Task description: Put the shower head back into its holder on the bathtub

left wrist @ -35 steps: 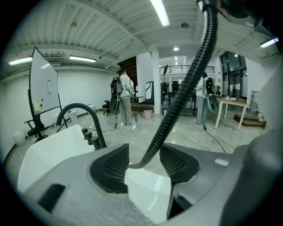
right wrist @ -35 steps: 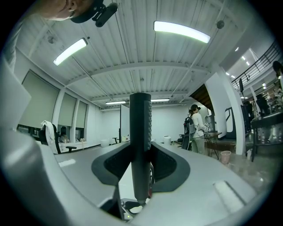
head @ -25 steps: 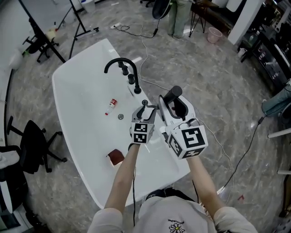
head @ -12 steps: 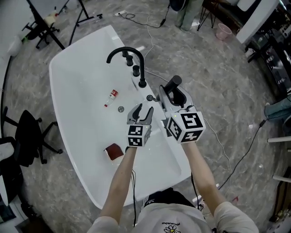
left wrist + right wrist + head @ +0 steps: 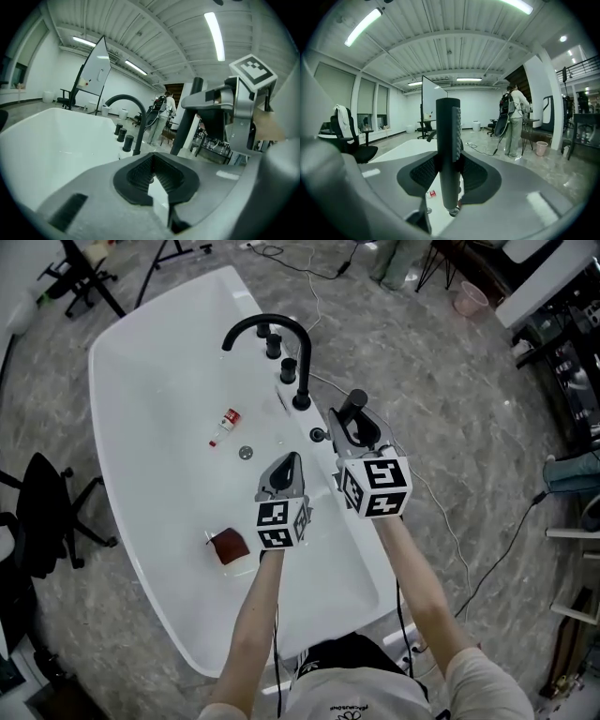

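Observation:
In the head view my right gripper (image 5: 352, 434) is shut on the black shower head (image 5: 355, 412), which stands upright over the white bathtub's right rim (image 5: 367, 559). Its lower end hangs close to the small black holder (image 5: 319, 435), just in front of the curved black faucet (image 5: 279, 337). The right gripper view shows the wand (image 5: 448, 145) clamped between the pads (image 5: 474, 174). My left gripper (image 5: 288, 463) is shut with nothing in it, above the tub beside the right one. In the left gripper view its jaws (image 5: 152, 177) meet, with the faucet (image 5: 130, 116) ahead.
Inside the tub lie a small bottle with a red cap (image 5: 225, 426), the drain (image 5: 246, 453) and a red-brown object (image 5: 228, 546). A black office chair (image 5: 45, 512) stands left of the tub. Cables (image 5: 441, 521) run over the grey floor to the right.
My left gripper's jaws have gone from wide open to shut, empty. Both grippers have sunk toward the tub, and the shower head has come down closer to the holder.

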A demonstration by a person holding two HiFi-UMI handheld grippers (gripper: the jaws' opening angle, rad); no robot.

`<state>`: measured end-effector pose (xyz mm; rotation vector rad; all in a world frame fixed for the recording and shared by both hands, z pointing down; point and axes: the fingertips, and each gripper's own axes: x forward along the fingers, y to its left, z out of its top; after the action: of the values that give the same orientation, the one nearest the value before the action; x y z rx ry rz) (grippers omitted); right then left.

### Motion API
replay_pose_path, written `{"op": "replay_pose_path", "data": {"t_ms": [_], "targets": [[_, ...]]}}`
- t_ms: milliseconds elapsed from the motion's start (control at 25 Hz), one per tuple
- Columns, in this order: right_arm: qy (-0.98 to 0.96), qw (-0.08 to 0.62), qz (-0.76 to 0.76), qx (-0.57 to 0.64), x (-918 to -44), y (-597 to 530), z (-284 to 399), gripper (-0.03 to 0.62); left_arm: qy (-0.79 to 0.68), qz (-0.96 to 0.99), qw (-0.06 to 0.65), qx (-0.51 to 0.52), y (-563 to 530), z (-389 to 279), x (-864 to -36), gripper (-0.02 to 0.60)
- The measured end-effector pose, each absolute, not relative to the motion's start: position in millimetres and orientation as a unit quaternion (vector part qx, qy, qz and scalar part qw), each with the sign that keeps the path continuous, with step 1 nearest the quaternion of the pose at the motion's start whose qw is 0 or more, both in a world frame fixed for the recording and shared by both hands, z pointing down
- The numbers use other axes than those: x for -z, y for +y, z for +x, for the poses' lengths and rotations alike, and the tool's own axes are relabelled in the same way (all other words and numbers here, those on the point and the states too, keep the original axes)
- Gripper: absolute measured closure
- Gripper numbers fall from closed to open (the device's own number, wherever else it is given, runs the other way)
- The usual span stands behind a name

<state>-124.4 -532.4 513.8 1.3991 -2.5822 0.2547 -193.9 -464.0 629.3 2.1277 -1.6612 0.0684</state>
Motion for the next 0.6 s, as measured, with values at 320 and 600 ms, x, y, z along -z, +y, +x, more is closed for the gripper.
{"op": "replay_pose_path", "data": {"t_ms": [320, 600], "targets": [[-0.874, 0.114, 0.458, -0.112, -581, -560, -146, 0.456, -0.597, 0.762, 0.247, -0.032, -457, -192, -672, 0.586], [-0.869, 0.136, 0.459, -0.128, -629, -587, -147, 0.456, -0.599, 0.757, 0.26, -0.036, -464, -201, -693, 0.586]]}}
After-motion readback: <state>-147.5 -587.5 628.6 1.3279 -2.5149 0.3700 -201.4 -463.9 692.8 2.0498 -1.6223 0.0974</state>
